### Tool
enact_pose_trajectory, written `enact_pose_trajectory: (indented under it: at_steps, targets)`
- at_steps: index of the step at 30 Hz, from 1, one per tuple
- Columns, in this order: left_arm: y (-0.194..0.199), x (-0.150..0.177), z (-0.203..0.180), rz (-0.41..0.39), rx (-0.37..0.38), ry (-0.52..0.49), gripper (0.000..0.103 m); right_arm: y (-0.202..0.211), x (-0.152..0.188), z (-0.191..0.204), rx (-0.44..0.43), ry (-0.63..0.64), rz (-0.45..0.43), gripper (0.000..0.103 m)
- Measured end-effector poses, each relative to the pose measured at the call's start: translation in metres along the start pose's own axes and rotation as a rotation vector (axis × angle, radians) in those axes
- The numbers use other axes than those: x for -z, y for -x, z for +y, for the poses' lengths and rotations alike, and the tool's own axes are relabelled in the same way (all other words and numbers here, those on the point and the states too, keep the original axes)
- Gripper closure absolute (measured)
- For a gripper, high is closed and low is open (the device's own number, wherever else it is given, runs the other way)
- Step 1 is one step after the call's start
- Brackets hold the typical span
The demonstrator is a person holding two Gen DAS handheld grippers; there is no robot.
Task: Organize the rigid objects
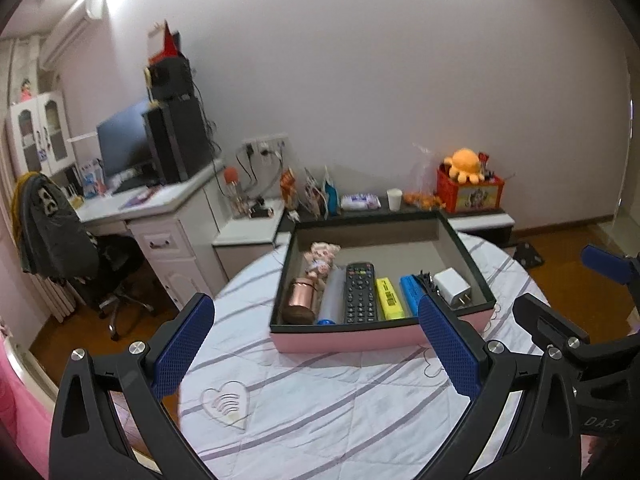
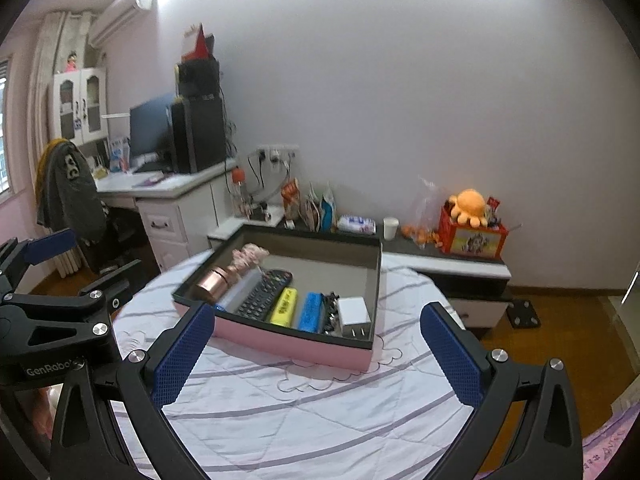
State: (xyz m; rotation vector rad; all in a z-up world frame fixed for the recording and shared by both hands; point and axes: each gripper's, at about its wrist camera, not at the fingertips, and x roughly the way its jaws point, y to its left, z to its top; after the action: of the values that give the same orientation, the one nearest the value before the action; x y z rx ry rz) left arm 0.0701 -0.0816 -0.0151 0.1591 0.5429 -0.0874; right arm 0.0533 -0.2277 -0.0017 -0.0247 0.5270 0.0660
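hovering empty claws [image 1: 316, 344] near tray [image 1: 352, 338]

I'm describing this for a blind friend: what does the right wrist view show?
A pink box on a quilted table holds a remote, yellow highlighter and white charger. The open right gripper frames it, empty.

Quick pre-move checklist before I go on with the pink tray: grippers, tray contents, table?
1. Left gripper open, holding nothing: ok.
2. Right gripper open, holding nothing: ok.
3. Pink tray with black rim sits flat on the quilted round table: ok.
4. Black remote control, yellow highlighter, blue bar, white plug adapter and copper cylindrical tin lie side by side inside: ok.
5. Loose items left on table: none visible, ok.
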Motion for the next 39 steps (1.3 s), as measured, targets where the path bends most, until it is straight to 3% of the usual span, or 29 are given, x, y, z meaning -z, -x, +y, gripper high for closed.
enact_pose_trajectory:
  at_steps: [5, 18, 32, 39]
  targets:
    - [-0.034, -0.005, -0.005, 0.053, -0.014, -0.017, 0.000, -0.035, -0.002, -0.008, -0.018, -0.014, 0.080, 0.000]
    - [-0.079, -0.007, -0.006, 0.121, -0.018, -0.027, 0.000, -0.082, -0.002, -0.014, -0.010, -0.015, 0.159, 0.000]
    - [-0.079, -0.006, -0.003, 0.111, -0.023, -0.030, 0.000, -0.085, -0.002, -0.013, -0.005, -0.014, 0.160, 0.000]
    - [-0.045, -0.008, 0.001, 0.028, -0.020, -0.012, 0.000, -0.065, -0.007, -0.011, -0.011, -0.013, 0.115, 0.000]
